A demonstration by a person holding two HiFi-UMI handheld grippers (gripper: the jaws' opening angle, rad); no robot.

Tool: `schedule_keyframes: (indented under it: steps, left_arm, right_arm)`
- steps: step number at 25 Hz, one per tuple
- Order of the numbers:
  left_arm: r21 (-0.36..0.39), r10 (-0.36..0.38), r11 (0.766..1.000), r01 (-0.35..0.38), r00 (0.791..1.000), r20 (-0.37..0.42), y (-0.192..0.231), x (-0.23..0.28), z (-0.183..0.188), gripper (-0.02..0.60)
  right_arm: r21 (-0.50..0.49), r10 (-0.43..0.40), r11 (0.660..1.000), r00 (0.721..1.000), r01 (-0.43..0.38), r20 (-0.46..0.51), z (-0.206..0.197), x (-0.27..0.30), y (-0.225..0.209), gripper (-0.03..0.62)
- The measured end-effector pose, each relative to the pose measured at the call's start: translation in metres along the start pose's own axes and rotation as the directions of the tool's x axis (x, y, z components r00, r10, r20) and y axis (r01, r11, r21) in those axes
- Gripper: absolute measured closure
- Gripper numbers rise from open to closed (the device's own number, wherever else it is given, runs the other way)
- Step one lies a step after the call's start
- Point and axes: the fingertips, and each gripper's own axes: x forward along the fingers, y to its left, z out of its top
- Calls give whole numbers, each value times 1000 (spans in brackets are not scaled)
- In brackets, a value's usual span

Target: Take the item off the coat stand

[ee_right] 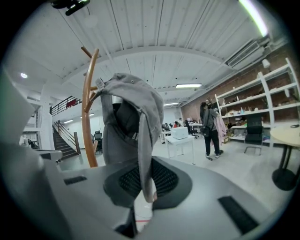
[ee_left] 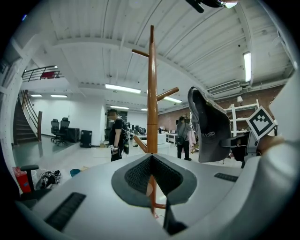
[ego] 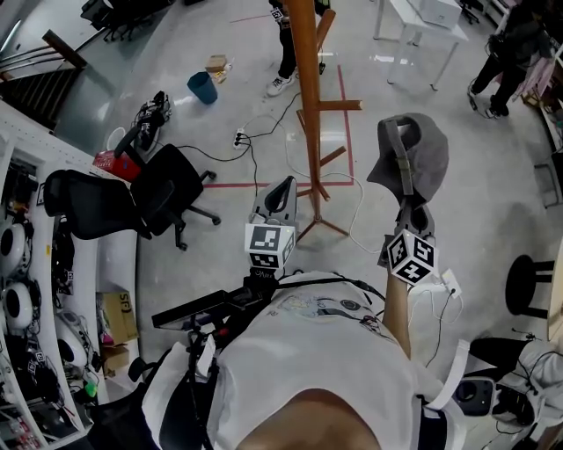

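A grey cap [ego: 413, 154] hangs in the air to the right of the wooden coat stand [ego: 308, 88], clear of its pegs. My right gripper [ego: 406, 200] is shut on the cap's edge. In the right gripper view the cap [ee_right: 124, 122] droops down between the pads of that gripper [ee_right: 140, 164], with the stand [ee_right: 89, 108] behind it at the left. My left gripper [ego: 285, 188] points at the stand's lower trunk, shut with nothing in it. The left gripper view shows that gripper [ee_left: 151, 159] before the stand [ee_left: 152, 93], and the cap [ee_left: 211, 124] to the right.
Two black office chairs [ego: 167, 189] stand left of the stand, near a white shelf unit [ego: 26, 264]. Cables and a power strip [ego: 239, 136] lie on the floor by the stand's base. A blue bin [ego: 202, 86], a white table [ego: 422, 18], a black stool [ego: 528, 281] and two standing people [ego: 506, 53] are farther off.
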Motion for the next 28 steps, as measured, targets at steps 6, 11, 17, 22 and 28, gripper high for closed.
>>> schedule_keyframes:
  steps: [6,11,17,22,28]
  left_arm:
    - [-7,-5,1000,5,1000,-7,-1,3,0,578]
    - [-12,-7,1000,7,1000,-6,-1,3,-2,578]
    - [-22,-9,1000,9,1000,0,-1,3,-2,578]
    - [-22,-19,1000,18,1000,-4,-4,4,-3,580]
    - [-23,-20,1000,20,1000,-3,-6,3,-2,578]
  right_arm:
    - [-13,-4,1000,1000,4,15,5,-1,1,571]
    - [-17,-11,1000,1000,11,23,4,-3,0,571]
    - [-25,-19,999,999,20,32,5,-5,0,571]
    - [-27,-24,999,999,25,40,6,-7,-2,571]
    - [-25,-25,999,999,26,46,6,-9,-3,571]
